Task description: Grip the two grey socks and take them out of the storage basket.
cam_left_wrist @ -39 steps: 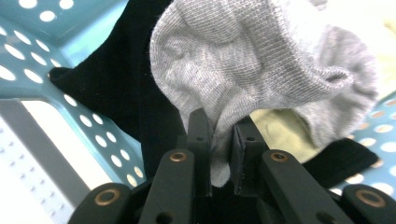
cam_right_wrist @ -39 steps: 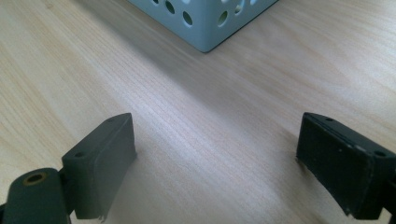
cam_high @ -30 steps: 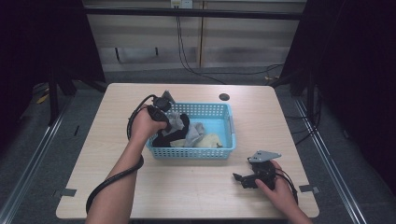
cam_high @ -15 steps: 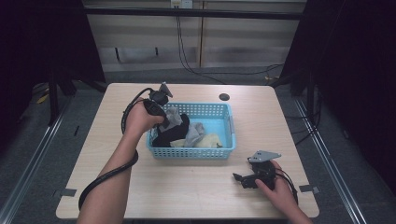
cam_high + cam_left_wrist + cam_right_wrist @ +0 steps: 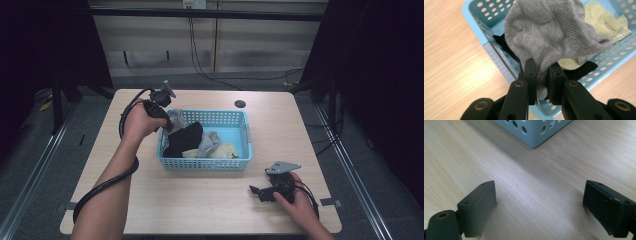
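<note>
Currently, the left gripper (image 5: 541,82) pinches a grey sock (image 5: 554,37) above the left end of a blue basket (image 5: 205,162), lifted over a black garment (image 5: 182,140) and a yellow sock (image 5: 222,150). The right gripper (image 5: 539,207) rests spread wide on the table (image 5: 200,200), holding nothing. Only a narrow fold is caught, so the sock could slip back. Its far end is hidden.

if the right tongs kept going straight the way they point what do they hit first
Probably the near corner of the blue basket; only bare table lies before the open right tongs, though depth is hard to judge.
</note>
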Motion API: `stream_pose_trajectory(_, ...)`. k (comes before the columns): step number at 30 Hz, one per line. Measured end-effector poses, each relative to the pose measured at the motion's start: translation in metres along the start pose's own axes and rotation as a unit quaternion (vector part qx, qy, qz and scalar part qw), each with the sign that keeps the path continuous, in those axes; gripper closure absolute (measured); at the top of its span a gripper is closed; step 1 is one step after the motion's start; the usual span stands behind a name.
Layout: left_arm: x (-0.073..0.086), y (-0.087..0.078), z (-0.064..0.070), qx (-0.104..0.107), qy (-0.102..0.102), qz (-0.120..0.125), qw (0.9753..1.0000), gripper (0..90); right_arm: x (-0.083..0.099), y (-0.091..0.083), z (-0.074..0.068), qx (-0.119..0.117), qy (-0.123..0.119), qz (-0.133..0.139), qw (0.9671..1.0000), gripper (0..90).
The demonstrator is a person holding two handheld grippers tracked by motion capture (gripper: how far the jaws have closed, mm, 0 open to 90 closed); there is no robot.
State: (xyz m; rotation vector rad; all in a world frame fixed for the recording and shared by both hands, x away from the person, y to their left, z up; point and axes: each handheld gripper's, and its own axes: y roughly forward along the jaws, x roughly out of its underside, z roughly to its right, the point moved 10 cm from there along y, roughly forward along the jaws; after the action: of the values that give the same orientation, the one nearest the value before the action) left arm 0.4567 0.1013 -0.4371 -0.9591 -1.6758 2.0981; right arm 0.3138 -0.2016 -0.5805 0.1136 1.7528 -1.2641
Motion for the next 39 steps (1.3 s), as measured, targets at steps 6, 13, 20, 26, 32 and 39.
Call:
stream_pose_trajectory(6,0.007,-0.005,-0.009,0.002,-0.014,-0.001,0.9999,79.9,0.0,0.0,0.0,0.0,0.0,0.0,1.0,11.0)
stream_pose_trajectory(13,0.016,-0.011,-0.021,-0.005,-0.026,-0.002,0.9997,79.9,0.0,0.0,0.0,0.0,0.0,0.0,1.0,11.0)
stream_pose_trajectory(20,0.023,-0.016,-0.029,-0.011,-0.034,-0.002,0.9994,79.9,0.0,0.0,0.0,0.0,0.0,0.0,1.0,11.0)
stream_pose_trajectory(26,0.03,-0.017,-0.037,-0.016,-0.042,0.0,0.999,79.7,0.0,0.0,0.0,0.0,0.0,0.0,1.0,11.0)
stream_pose_trajectory(32,0.038,-0.018,-0.045,-0.023,-0.049,-0.003,0.9986,79.6,0.0,0.0,0.0,0.0,0.0,0.0,1.0,11.0)
stream_pose_trajectory(39,0.046,-0.016,-0.051,-0.021,-0.058,-0.005,0.9981,79.5,0.0,0.0,0.0,0.0,-0.001,0.001,1.0,11.0)
